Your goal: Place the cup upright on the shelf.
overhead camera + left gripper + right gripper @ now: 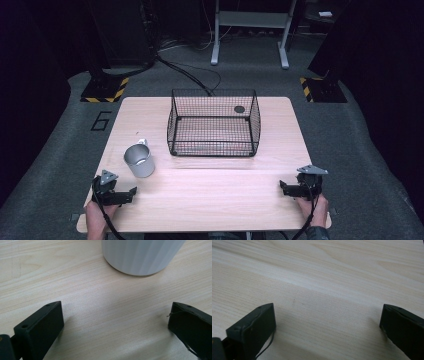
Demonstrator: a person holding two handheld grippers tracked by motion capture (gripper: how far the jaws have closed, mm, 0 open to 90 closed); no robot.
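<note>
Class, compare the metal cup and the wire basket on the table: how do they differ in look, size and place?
The cup is solid, silvery and round; the basket is black open mesh with a rectangular base. The cup is far smaller than the basket. The cup stands near the left tool, close ahead of it; the basket sits mid-table, farther back from both tools. Both stand upright, open at the top, untouched.

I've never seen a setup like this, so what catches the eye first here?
A black wire basket stands mid-table, open at the top. A silver metal cup stands upright nearer the left gripper, whose fingers are spread wide. The right gripper rests open at the table's other side.
</note>
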